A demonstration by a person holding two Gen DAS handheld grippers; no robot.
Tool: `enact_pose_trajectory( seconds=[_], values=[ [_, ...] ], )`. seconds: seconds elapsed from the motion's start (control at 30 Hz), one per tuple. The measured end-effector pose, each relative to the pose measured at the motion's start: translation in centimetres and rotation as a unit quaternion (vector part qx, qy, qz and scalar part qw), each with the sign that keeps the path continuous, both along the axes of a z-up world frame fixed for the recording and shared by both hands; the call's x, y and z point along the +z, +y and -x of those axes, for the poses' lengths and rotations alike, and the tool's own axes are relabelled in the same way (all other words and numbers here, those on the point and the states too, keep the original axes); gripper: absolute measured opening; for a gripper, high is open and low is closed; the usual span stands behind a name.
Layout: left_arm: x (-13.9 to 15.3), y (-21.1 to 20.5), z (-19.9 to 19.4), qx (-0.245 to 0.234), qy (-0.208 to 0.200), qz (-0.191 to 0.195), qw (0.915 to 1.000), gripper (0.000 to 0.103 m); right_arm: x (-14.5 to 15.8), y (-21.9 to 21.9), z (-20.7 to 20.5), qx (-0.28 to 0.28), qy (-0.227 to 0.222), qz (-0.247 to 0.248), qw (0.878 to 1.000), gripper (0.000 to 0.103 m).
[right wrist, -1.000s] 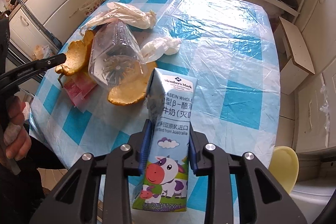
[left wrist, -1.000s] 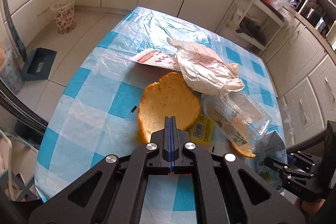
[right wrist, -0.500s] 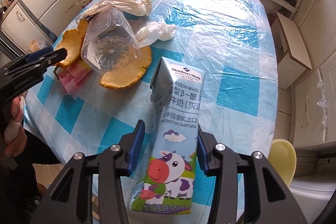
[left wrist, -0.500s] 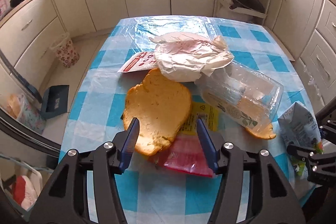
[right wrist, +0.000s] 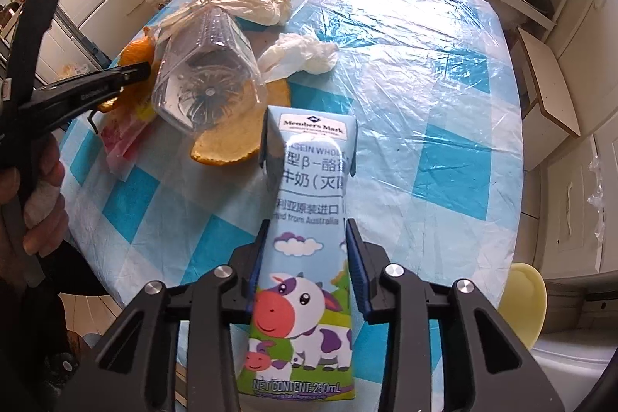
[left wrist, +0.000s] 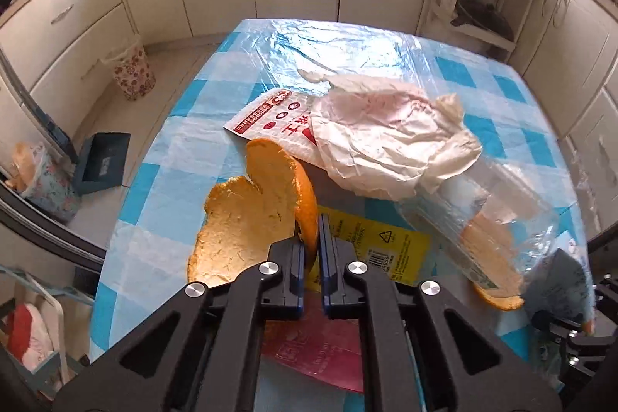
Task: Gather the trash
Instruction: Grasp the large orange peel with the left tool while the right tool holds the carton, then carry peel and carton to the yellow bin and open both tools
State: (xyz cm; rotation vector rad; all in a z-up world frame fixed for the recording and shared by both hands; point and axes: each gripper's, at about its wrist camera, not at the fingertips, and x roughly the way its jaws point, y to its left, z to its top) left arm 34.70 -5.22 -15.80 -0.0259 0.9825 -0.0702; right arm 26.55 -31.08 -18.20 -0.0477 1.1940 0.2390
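Left wrist: our left hand-held gripper [left wrist: 312, 244] pinches the orange peel [left wrist: 255, 215] by its raised edge above the bench [left wrist: 162, 157]; we judge it light, floppy.

Right wrist: our right hand-held gripper [right wrist: 307, 271] is spread around the milk carton [right wrist: 305, 257], not clearly touching; stiff-sided, crushable.

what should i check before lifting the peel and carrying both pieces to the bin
1. Left gripper shut on the large curled orange peel: ok, its edge sits between the fingers.
2. Peel clear of the crumpled white plastic bag: ok.
3. Right gripper clamping the blue cow-print milk carton: not ok, fingers stand slightly off its sides.
4. Clear crushed plastic bottle resting on the second peel piece: ok, neither is being lifted.
5. Floral waste bin reachable: cannot tell.
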Motion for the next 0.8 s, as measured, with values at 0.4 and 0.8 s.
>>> enact_pose_trajectory(
  seconds=[0.4,0.8],
  values=[
    [7.2,3.2,7.3,-0.048,-0.054,0.139,0.9876,0.005,1.7,-2.4,1.3,-0.026,-0.021,-0.033,0.999,0.036],
    [10.7,-5.6,12.4,-0.158,-0.067,0.162,0.9718,0.005,3.7,-7.4,3.1,-0.079,-0.047,-0.105,0.990,0.035]
  ],
)
